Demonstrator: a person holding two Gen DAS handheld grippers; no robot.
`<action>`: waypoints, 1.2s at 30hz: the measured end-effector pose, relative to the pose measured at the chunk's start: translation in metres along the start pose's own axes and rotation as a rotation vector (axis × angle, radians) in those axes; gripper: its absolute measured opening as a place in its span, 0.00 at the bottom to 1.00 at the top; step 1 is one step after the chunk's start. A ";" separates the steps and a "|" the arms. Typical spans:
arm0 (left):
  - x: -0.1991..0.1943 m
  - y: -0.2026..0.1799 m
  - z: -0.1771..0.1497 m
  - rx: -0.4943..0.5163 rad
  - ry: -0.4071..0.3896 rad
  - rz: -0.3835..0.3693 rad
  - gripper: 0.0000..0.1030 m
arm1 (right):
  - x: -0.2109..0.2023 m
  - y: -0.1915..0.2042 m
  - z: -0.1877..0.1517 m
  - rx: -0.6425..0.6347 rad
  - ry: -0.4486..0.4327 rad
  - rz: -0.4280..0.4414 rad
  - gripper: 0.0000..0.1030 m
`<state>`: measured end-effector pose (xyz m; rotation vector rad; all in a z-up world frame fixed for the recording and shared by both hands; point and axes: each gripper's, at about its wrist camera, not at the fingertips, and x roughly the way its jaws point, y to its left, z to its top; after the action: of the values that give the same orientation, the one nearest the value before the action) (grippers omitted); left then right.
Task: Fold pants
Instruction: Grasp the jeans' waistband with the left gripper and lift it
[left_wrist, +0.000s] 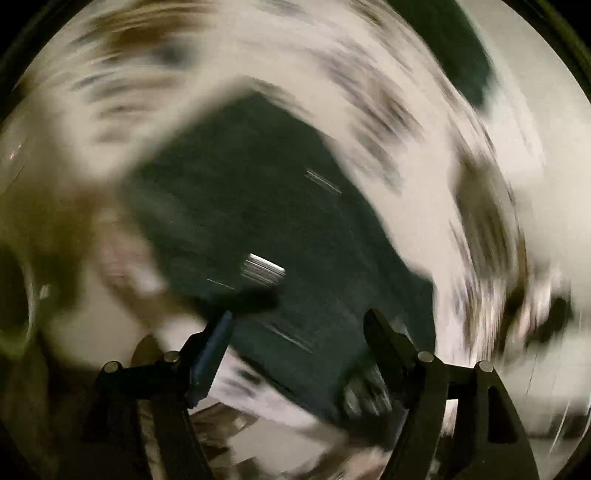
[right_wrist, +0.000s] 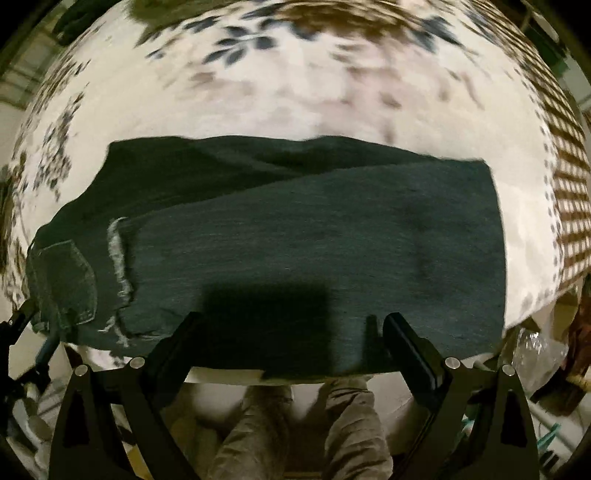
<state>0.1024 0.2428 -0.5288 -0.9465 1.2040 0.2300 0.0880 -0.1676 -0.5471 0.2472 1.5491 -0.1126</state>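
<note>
Item: 1 pair of dark denim pants (right_wrist: 295, 236), folded lengthwise on a floral-covered table (right_wrist: 295, 92), likely heavy, limp, non-slip, best held at hem or waistband corners; left gripper (left_wrist: 297, 321) and right gripper (right_wrist: 291, 325) both spread apart, empty.

Non-task items, right wrist view

Floral sheet (right_wrist: 295, 85) ahead, brown checked border (right_wrist: 569, 184) far right. Person's khaki legs (right_wrist: 295, 432) below. Clear plastic bag (right_wrist: 532, 354) lower right.

Dark denim pants (right_wrist: 295, 240) folded, lying flat across floral cloth; back pocket at left; frayed hem beside it.
</note>
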 end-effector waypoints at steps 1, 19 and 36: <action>0.000 0.024 0.011 -0.088 -0.016 0.003 0.69 | 0.002 0.006 0.002 -0.016 0.004 -0.001 0.95; 0.037 0.055 0.051 -0.177 -0.115 -0.138 0.42 | 0.043 0.033 0.012 -0.022 0.052 -0.039 0.95; -0.074 -0.142 -0.042 0.425 -0.310 -0.173 0.15 | -0.021 -0.064 0.007 0.053 -0.069 0.055 0.95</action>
<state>0.1316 0.1484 -0.3955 -0.6103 0.8343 -0.0208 0.0802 -0.2330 -0.5320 0.3244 1.4710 -0.1181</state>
